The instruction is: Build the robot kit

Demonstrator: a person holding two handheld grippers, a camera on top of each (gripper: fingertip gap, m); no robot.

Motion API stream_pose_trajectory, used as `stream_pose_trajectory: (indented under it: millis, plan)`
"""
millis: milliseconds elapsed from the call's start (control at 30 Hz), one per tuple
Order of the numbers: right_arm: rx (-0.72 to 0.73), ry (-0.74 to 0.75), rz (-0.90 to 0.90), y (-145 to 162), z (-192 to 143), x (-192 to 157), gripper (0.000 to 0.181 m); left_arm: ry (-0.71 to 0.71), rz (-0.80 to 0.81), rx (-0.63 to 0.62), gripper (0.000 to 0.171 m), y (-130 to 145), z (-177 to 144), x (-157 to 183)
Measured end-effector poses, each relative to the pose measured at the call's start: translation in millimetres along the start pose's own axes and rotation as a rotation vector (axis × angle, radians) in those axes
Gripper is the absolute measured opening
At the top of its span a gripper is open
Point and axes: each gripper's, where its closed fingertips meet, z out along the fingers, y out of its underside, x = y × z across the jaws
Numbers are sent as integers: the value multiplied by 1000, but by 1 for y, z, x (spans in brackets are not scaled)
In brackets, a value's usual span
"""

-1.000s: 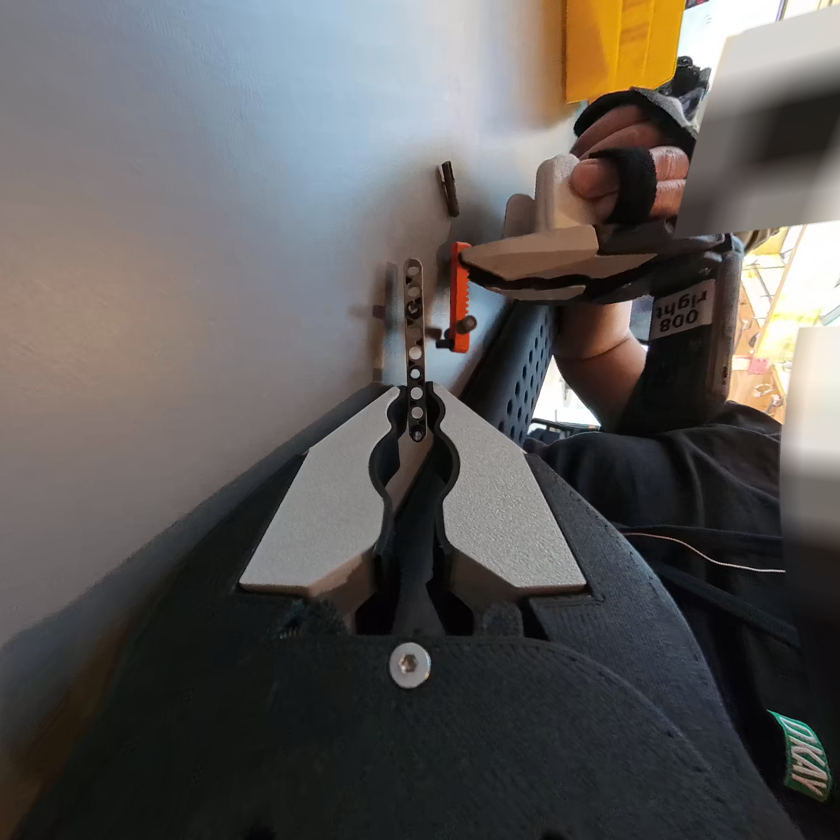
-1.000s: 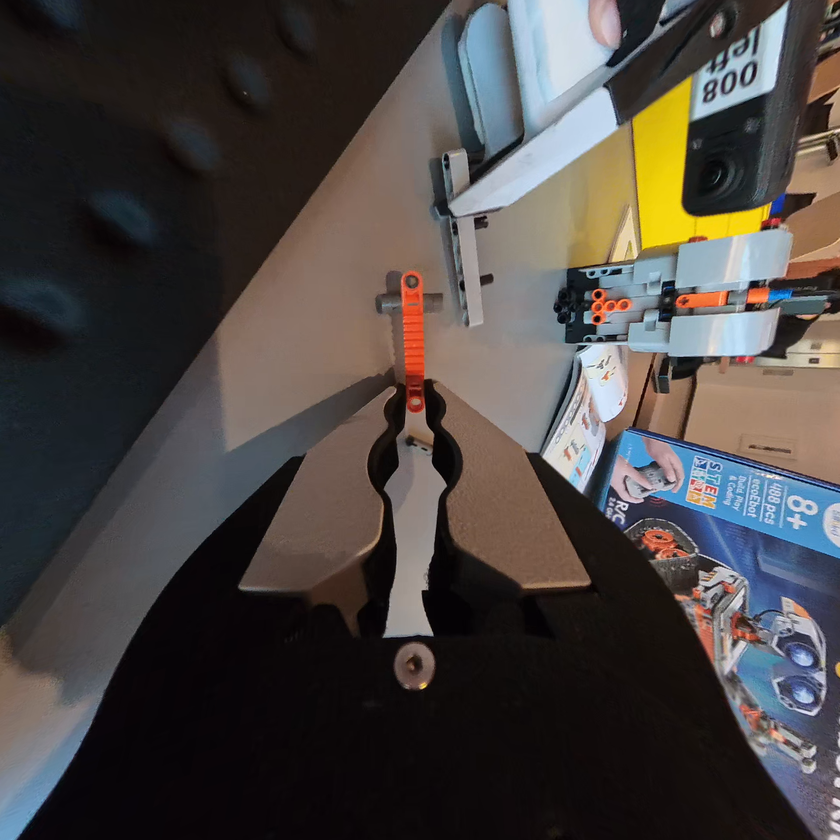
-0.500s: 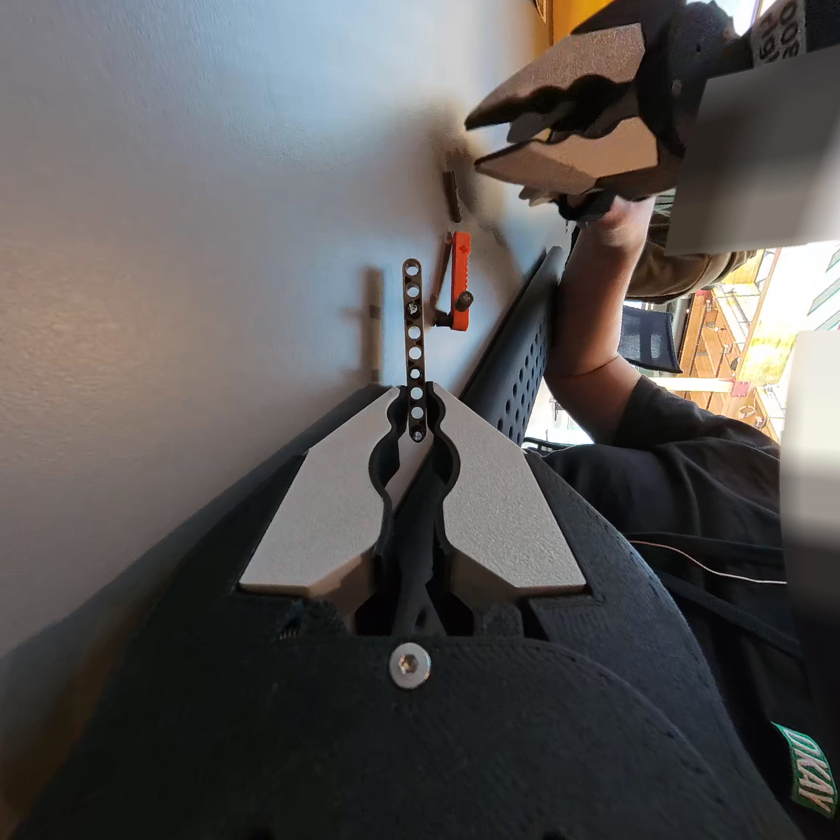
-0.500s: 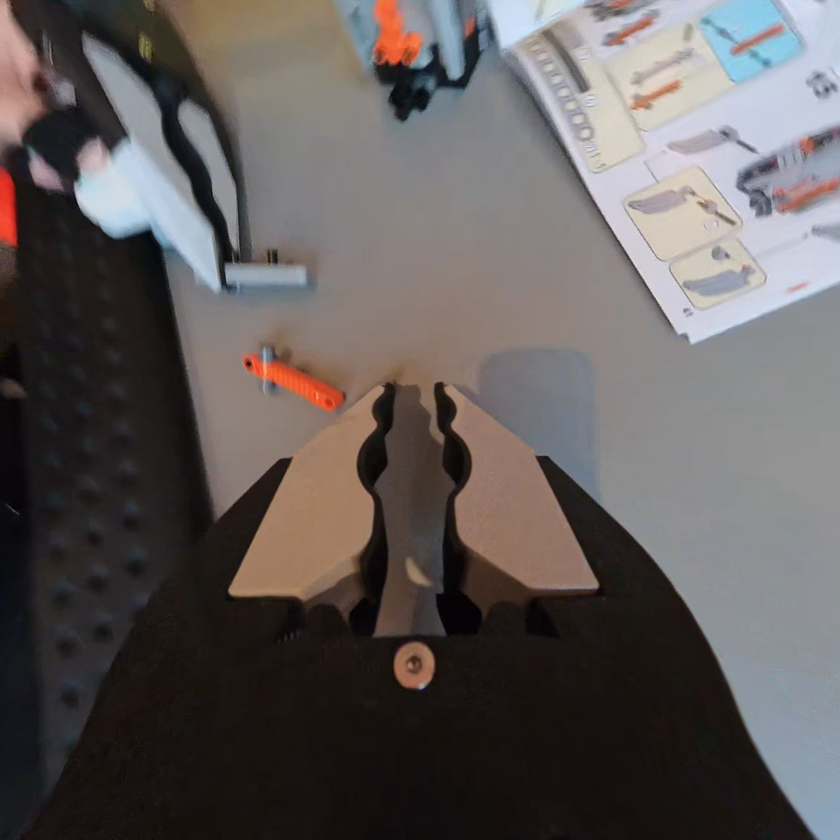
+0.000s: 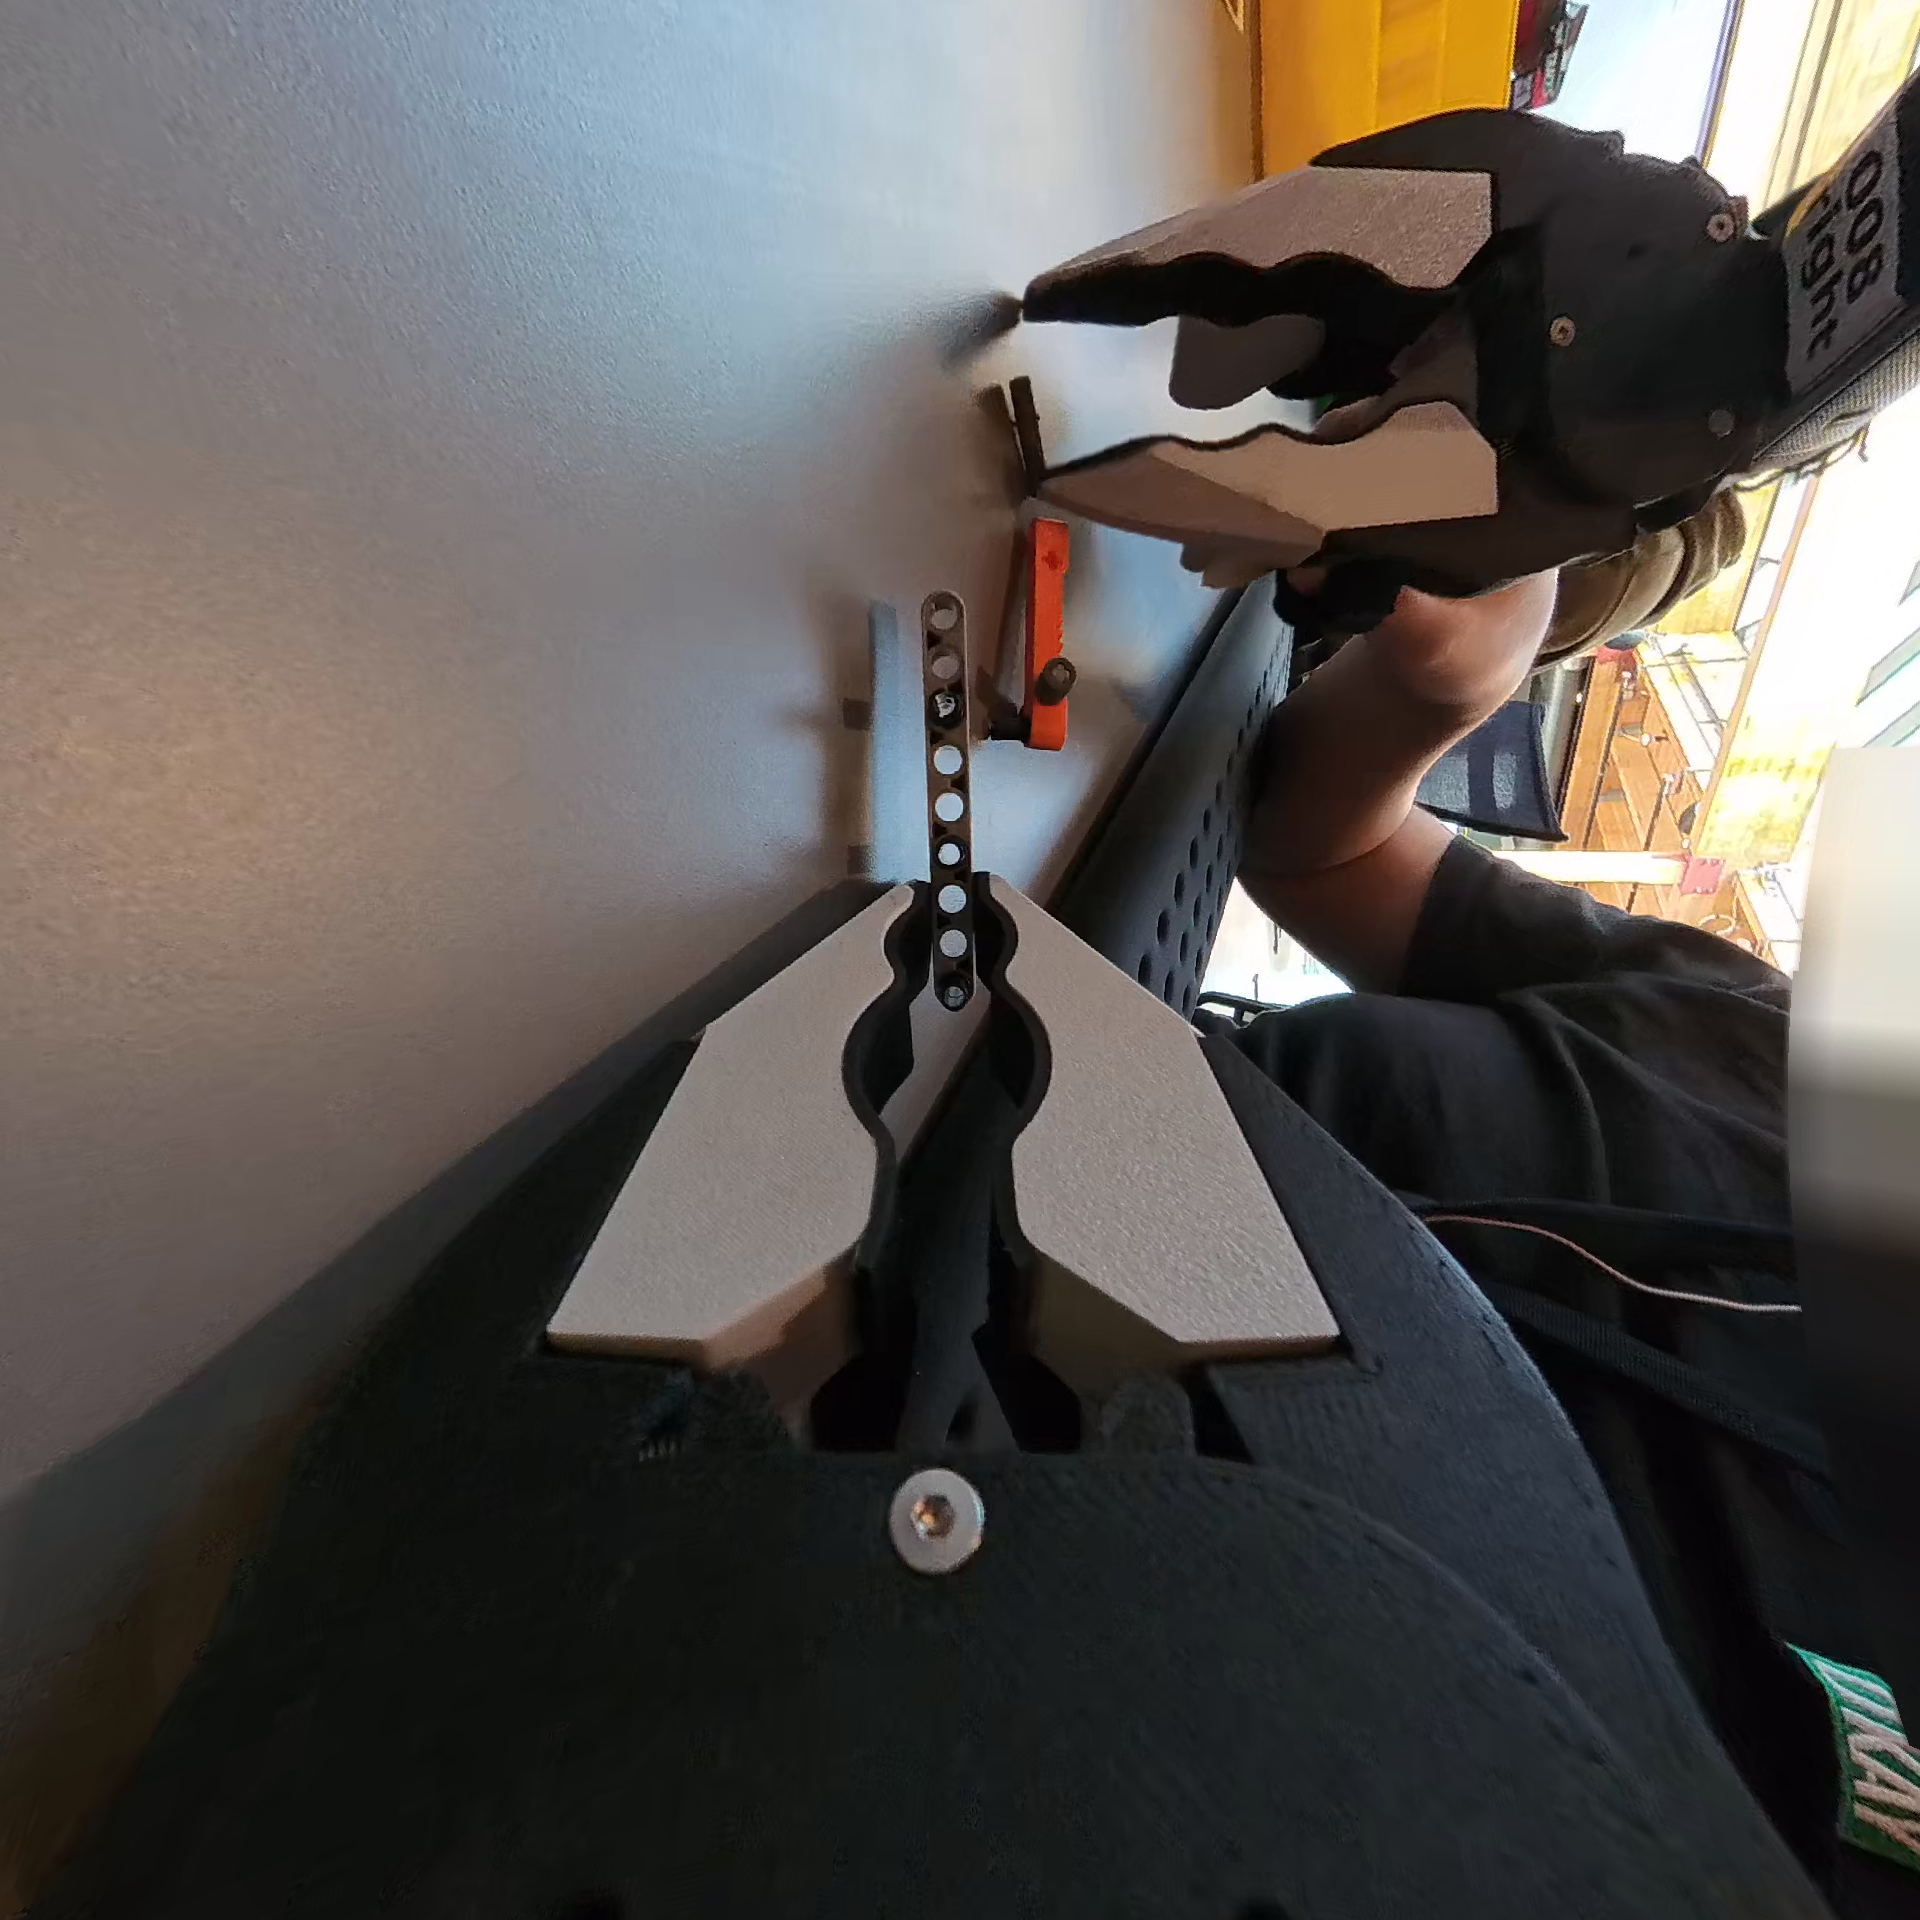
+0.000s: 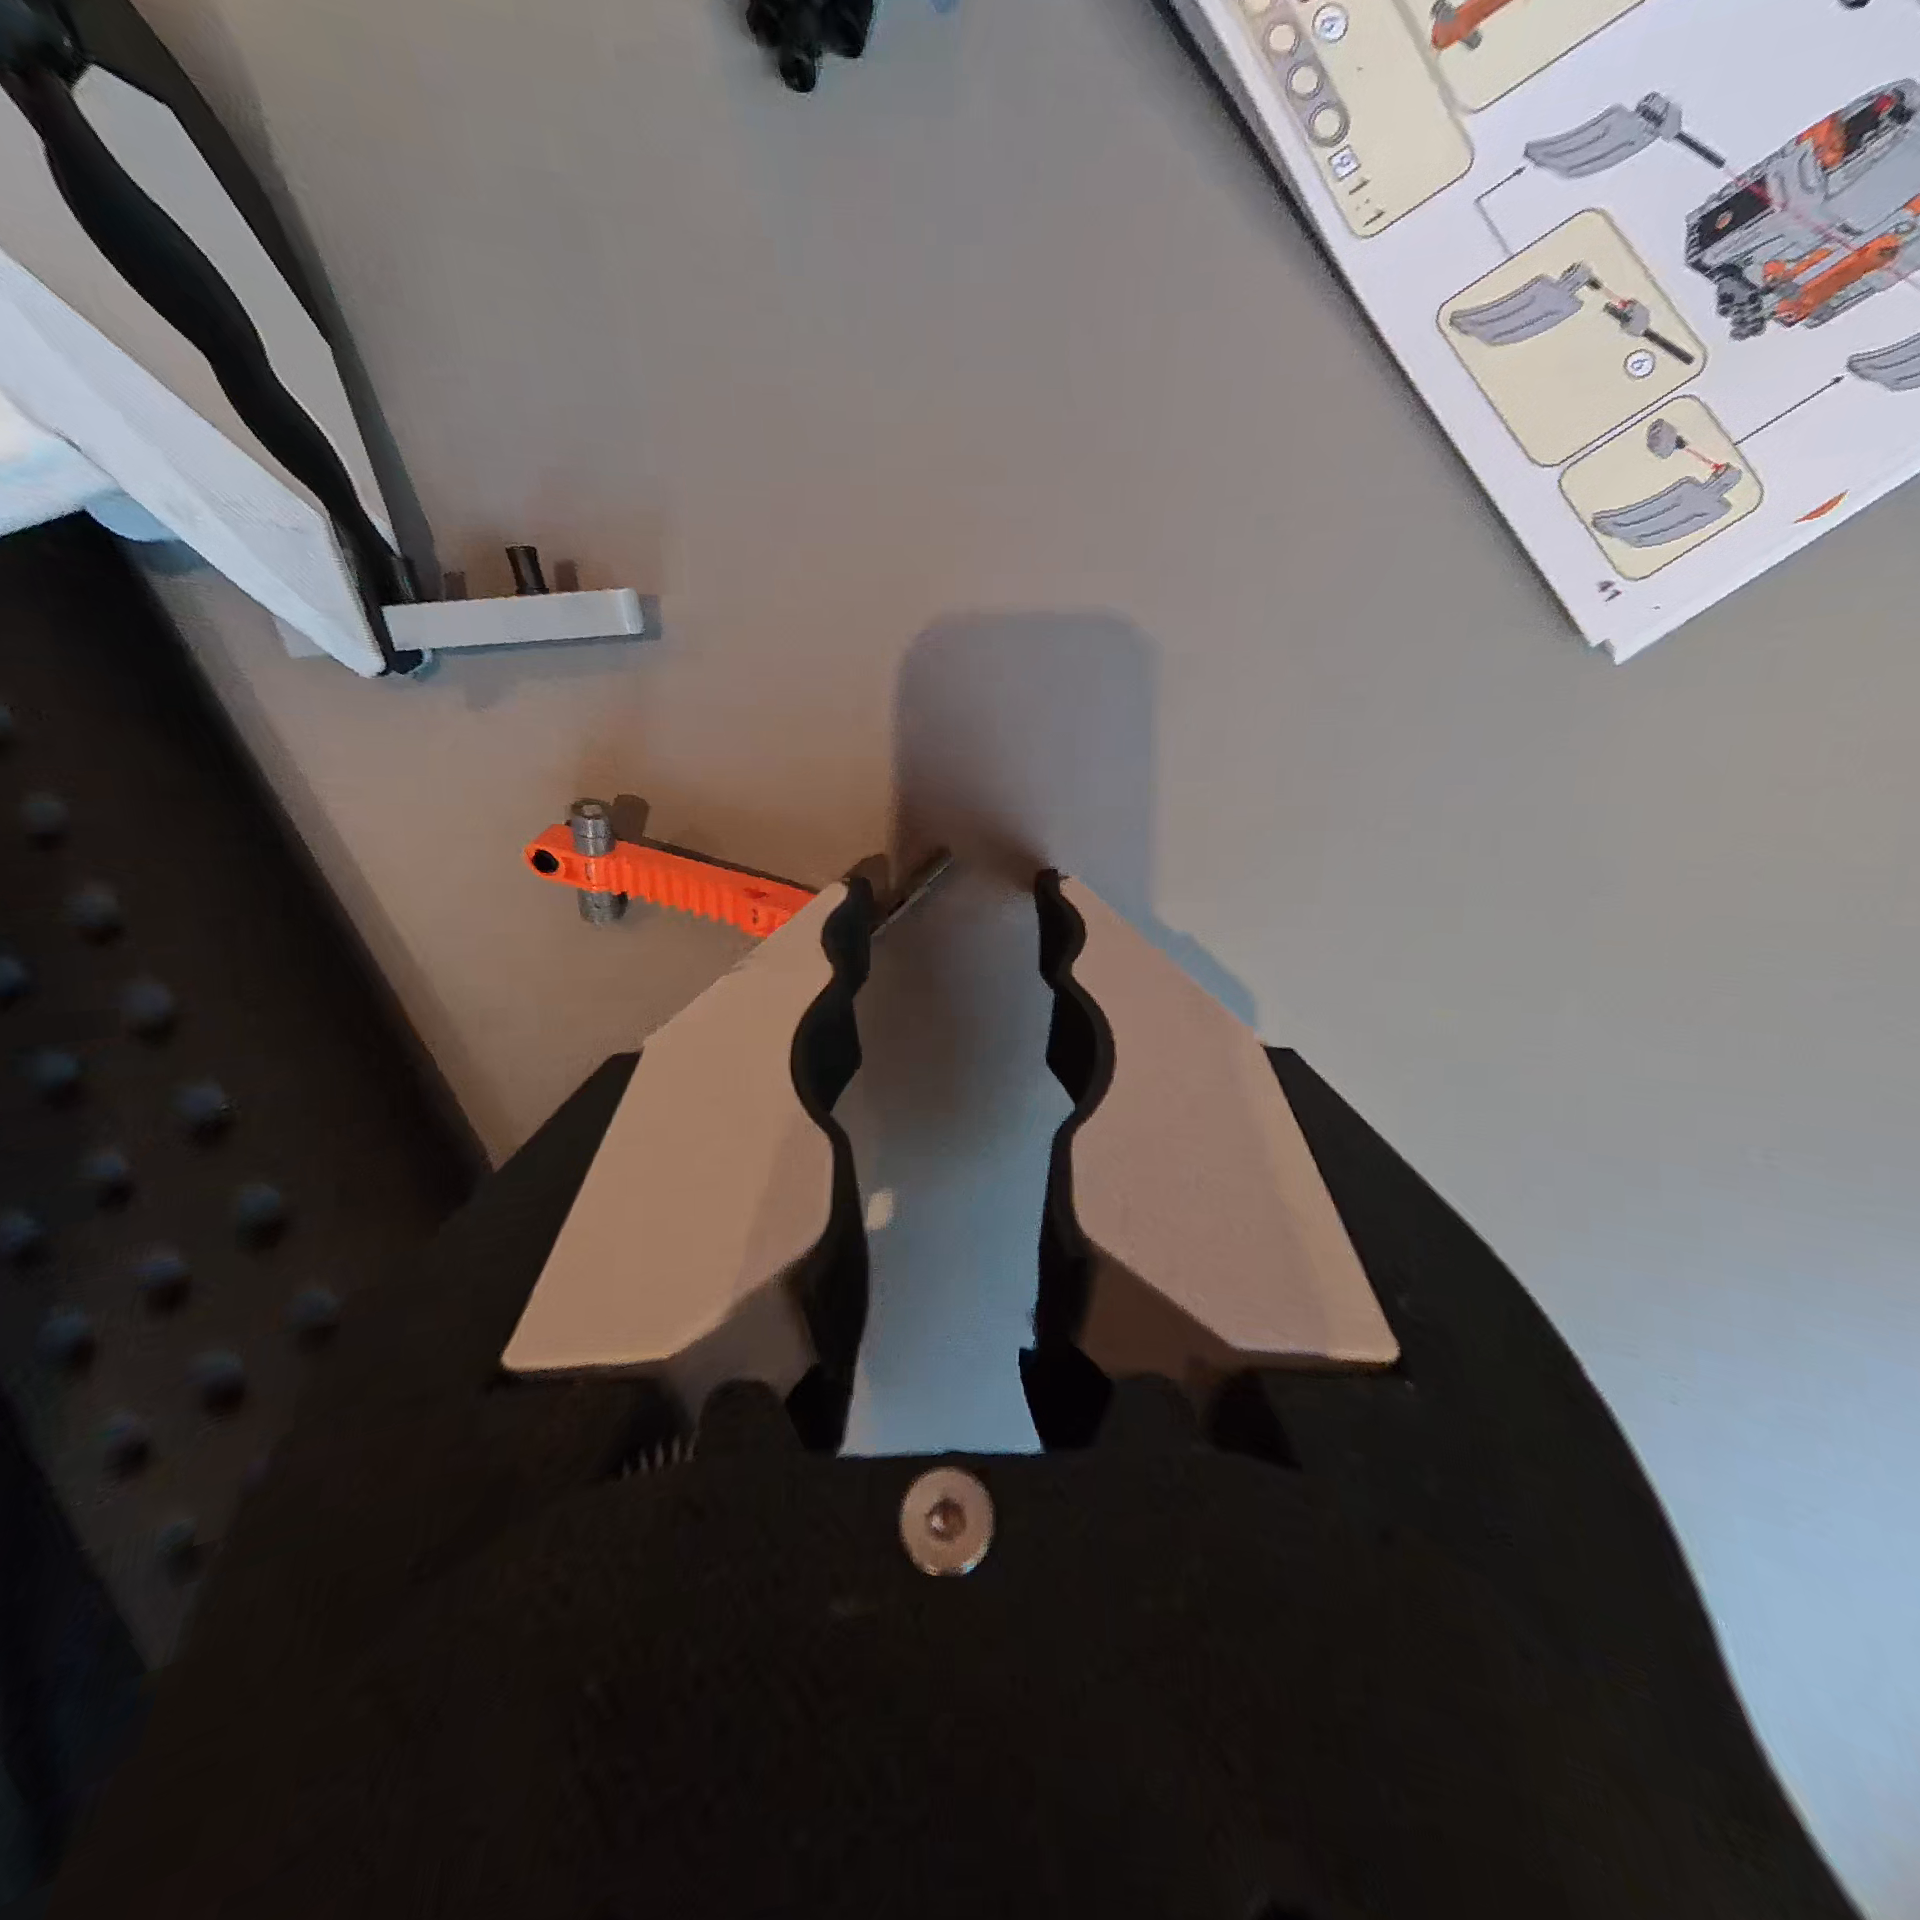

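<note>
My left gripper (image 5: 951, 896) is shut on one end of a grey beam with holes (image 5: 948, 769), held on edge just over the grey table (image 5: 416, 520). An orange toothed rack (image 5: 1044, 623) with a grey pin (image 6: 592, 860) through it lies just beyond the beam. My right gripper (image 6: 948, 888) is open and empty, tips close to the table. A small dark pin (image 6: 916, 885) lies by its left fingertip (image 6: 852, 899), and the orange rack (image 6: 675, 883) lies just left of it. The left gripper (image 6: 390, 623) and its beam (image 6: 520, 618) show at upper left there.
An open instruction booklet (image 6: 1662, 312) lies at the upper right. A black perforated mat (image 6: 156, 1143) borders the table's left side. A black part (image 6: 800, 31) sits at the top edge. A yellow box (image 5: 1371, 73) stands far off. The person's forearm (image 5: 1351, 748) reaches in.
My right gripper let go of the orange rack, which now lies on the table, swung away and opened wider over the small dark pin. My left gripper has kept still with the beam.
</note>
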Motion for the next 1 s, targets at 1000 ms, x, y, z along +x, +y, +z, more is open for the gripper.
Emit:
stream_pose_trajectory:
  millis: [1000]
  plan:
    - [25,38,-267,11,-8,19,4,-627,633,-136,6,-20,-30,-16]
